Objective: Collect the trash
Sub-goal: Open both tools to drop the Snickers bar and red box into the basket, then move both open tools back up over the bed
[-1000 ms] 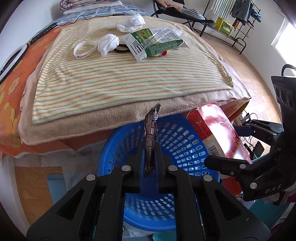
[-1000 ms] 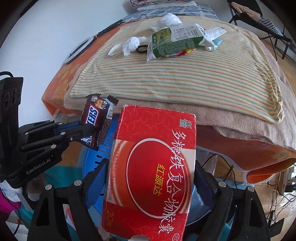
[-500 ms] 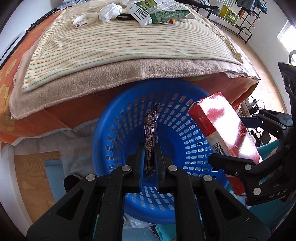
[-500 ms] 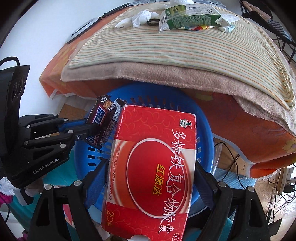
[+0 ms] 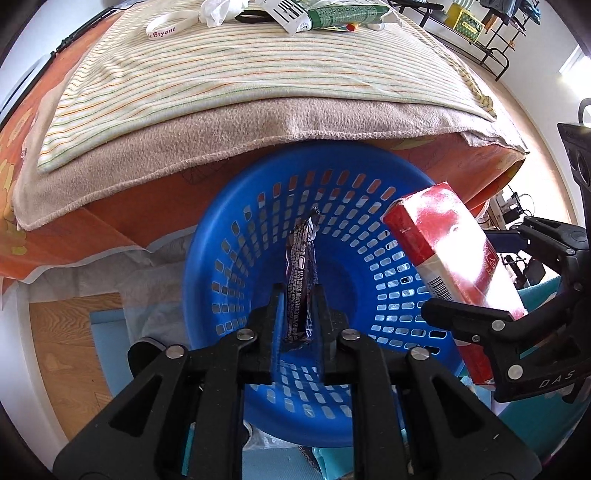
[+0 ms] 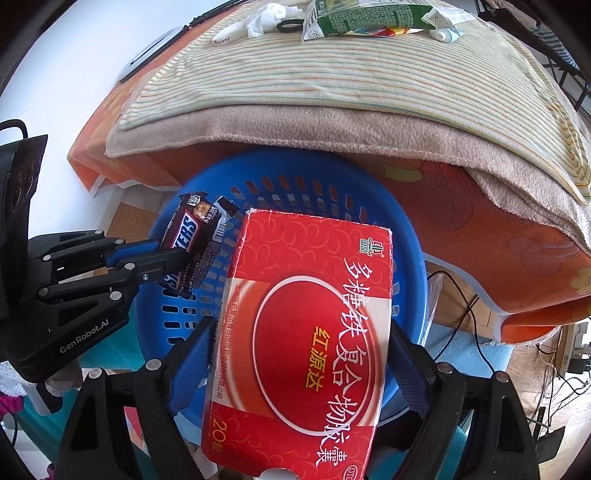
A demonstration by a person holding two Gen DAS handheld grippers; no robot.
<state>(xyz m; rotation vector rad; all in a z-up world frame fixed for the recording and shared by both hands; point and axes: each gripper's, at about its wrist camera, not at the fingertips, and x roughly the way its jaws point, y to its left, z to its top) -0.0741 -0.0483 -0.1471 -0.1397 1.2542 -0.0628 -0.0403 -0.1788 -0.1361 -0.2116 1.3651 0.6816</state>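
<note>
The left gripper (image 5: 300, 295) has its jaws opening, a Snickers wrapper (image 5: 301, 284) standing upright between them, the pads now loose of it, at frame centre over the blue basket (image 5: 236, 266). The right gripper (image 6: 299, 354) grasps a red carton (image 6: 306, 343) across its width, low in the frame above the same basket, whose visible floor holds nothing. Along the top edge, a green carton (image 5: 332, 14) lies on the striped blanket (image 5: 240, 81).
</note>
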